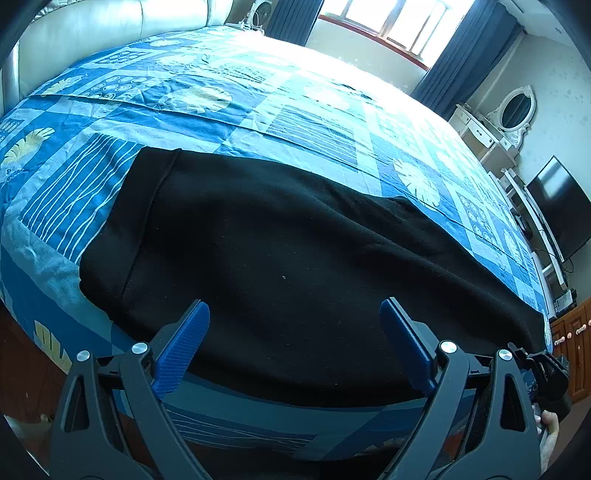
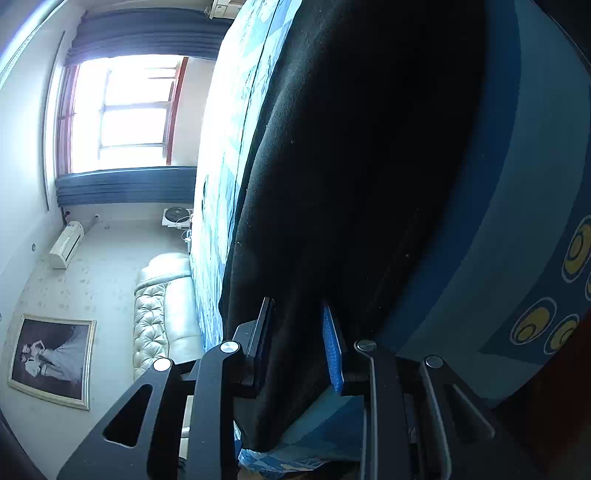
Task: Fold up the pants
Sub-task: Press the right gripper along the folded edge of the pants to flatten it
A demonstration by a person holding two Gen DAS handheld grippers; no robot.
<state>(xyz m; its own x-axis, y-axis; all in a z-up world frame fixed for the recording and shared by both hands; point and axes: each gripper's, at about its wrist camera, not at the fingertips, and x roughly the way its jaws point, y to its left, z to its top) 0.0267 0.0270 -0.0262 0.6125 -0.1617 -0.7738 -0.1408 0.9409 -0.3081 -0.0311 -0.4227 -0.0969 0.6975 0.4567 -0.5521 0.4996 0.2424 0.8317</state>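
A pair of black, soft-knit pants [image 1: 288,258] lies spread flat on a bed covered by a blue patchwork bedspread [image 1: 207,92] printed with white stripes, pale leaves and yellow rings. In the left wrist view the garment stretches across the near part of the bed, its stitched hem band at the left end and its near edge running along the bed's front edge.

The left hand-held gripper [image 1: 295,332] hangs above the near edge of the pants with its blue ribbed fingers [image 1: 183,350] spread wide apart and nothing between them. A bit of the person's hand [image 1: 550,435] shows at the lower right of that view.

In the right wrist view, which is rolled on its side, the right hand-held gripper [image 2: 297,343] stands only narrowly parted, with a thick fold of the black cloth running between its two pads; whether the pads actually press on the cloth cannot be told.

Around the bed stand a tufted cream leather headboard [image 2: 159,317], dark blue curtains [image 2: 140,33] beside a bright window [image 2: 122,110], a white wall air conditioner [image 2: 66,245], a framed photograph [image 2: 51,360], a white dressing table with an oval mirror [image 1: 517,109] and a dark flat screen [image 1: 561,206]. No brand name, label or writing can be read anywhere.
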